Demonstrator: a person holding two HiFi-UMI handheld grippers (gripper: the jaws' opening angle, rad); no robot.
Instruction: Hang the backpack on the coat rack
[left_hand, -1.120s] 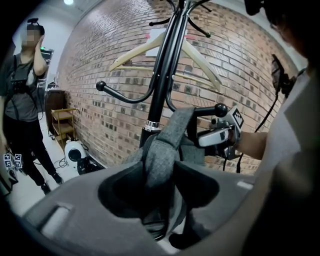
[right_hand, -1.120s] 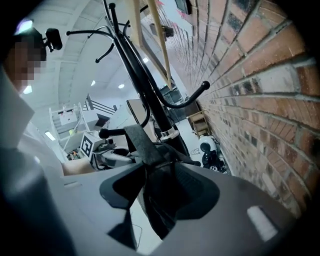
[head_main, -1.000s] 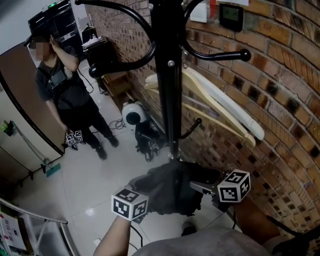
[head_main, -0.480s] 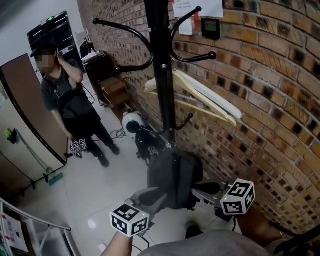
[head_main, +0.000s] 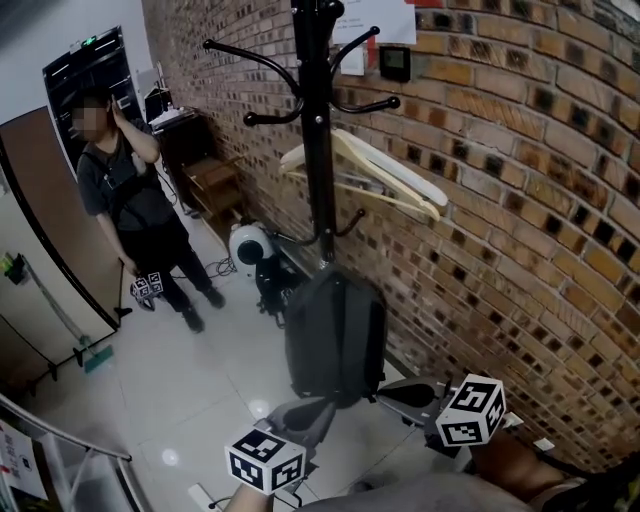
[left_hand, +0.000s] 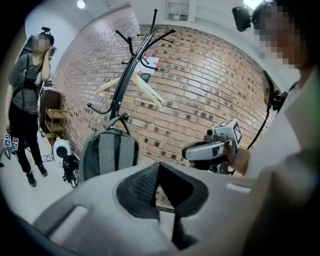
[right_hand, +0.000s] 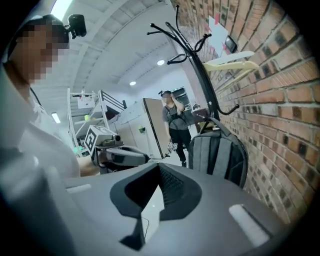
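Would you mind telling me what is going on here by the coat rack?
A person holds a gripper in each hand. The grey backpack appears to hang from a low hook of the black coat rack against the brick wall. The left gripper and right gripper are both shut, empty and clear of the backpack. Another person stands nearby.

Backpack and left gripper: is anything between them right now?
Nothing. The left gripper view shows only open space between the left gripper, its jaws shut and empty, and the backpack, which hangs from a low hook of the coat rack.
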